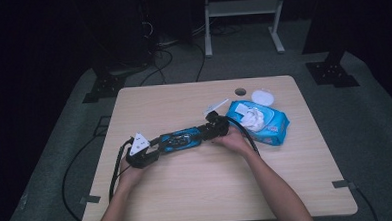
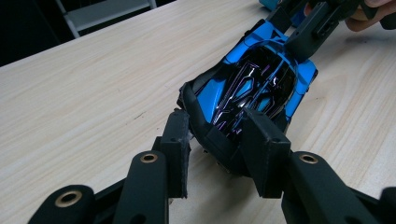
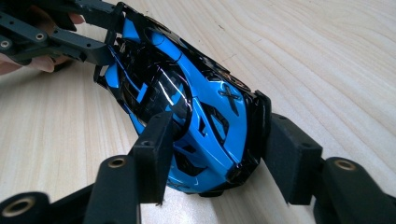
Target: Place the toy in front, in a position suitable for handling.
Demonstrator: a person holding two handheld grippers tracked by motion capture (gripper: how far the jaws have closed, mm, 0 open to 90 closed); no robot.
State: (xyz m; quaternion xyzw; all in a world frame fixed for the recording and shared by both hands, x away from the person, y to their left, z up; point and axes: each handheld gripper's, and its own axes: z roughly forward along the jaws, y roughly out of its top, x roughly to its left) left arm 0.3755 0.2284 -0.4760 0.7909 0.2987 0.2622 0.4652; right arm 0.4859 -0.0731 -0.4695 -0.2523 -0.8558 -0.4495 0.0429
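the left gripper point(image 2: 217, 140) clamps one end of the glossy blue and black toy car point(image 1: 181, 138). at its three o'clock end, the right gripper point(image 3: 212, 163) has its jaws narrowed around the car. an uneven squeeze could twist the car free.

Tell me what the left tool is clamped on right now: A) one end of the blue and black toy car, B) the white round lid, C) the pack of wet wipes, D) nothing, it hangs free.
A: in the left gripper view the left tool has both pads pressed on one end of the blue and black toy car, which lies on the table.
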